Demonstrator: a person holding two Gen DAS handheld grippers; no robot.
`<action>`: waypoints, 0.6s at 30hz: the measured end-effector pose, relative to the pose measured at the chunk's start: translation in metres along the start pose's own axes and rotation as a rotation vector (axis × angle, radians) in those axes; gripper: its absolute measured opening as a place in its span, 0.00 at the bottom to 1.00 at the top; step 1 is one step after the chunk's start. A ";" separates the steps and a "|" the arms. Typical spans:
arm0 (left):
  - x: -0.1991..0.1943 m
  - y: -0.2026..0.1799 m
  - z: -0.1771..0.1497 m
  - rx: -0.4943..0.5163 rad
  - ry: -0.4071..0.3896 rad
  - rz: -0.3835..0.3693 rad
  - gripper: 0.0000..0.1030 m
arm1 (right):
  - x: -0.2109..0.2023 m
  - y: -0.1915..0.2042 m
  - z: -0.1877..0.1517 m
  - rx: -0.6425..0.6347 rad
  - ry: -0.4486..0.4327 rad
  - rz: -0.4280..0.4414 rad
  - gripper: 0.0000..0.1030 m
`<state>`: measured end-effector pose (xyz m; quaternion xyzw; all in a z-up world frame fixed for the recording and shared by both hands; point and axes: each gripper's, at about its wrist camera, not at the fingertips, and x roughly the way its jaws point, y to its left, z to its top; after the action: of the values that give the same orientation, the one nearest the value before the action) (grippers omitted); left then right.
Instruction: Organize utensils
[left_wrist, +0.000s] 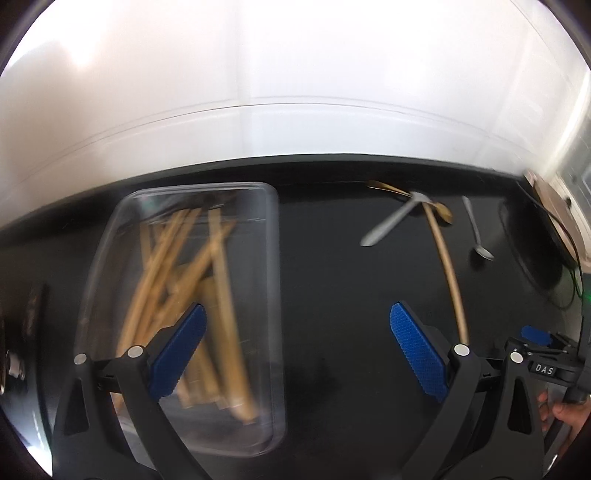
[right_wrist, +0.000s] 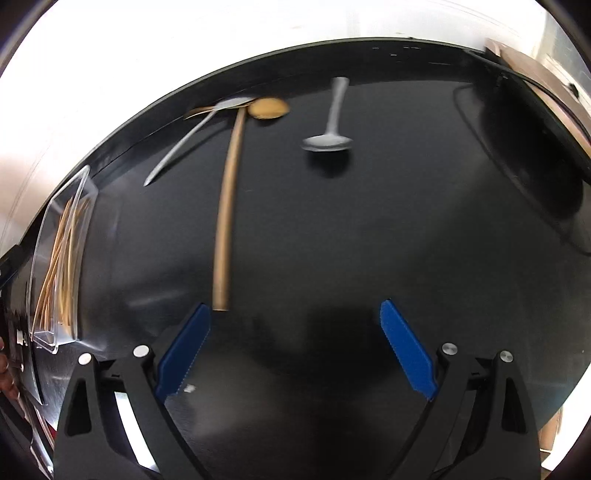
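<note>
A clear plastic tray (left_wrist: 271, 280) on the black table holds several wooden utensils (left_wrist: 207, 280). My left gripper (left_wrist: 295, 354) hangs open above the tray's right edge, nothing between its blue pads. Farther right lie a long wooden spoon (left_wrist: 448, 273), a metal utensil (left_wrist: 391, 221) crossing its top, and a metal spoon (left_wrist: 476, 232). In the right wrist view my right gripper (right_wrist: 295, 347) is open and empty over bare table, with the wooden spoon (right_wrist: 225, 221) just beyond its left finger, the metal spoon (right_wrist: 330, 125) farther off, and the tray (right_wrist: 79, 184) at the far left.
A white wall rises behind the table's far edge (left_wrist: 295, 158). A dark round object (right_wrist: 532, 166) with a cable, and a brown board (right_wrist: 535, 74), sit at the right end. The right gripper's body (left_wrist: 546, 365) and a hand (left_wrist: 565, 417) show at the lower right of the left view.
</note>
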<state>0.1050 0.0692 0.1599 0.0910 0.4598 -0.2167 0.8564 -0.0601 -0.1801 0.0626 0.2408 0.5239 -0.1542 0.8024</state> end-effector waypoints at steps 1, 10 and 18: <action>0.004 -0.008 0.001 0.015 0.003 -0.003 0.94 | -0.002 -0.005 0.000 0.005 -0.003 0.005 0.88; 0.061 -0.075 0.031 0.192 0.024 0.013 0.94 | 0.005 -0.061 0.009 0.278 0.056 0.227 0.88; 0.119 -0.110 0.057 0.303 0.083 0.033 0.94 | 0.021 -0.054 0.035 0.255 0.053 0.086 0.90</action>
<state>0.1548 -0.0836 0.0977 0.2356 0.4553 -0.2658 0.8164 -0.0516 -0.2447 0.0430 0.3668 0.5104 -0.1785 0.7570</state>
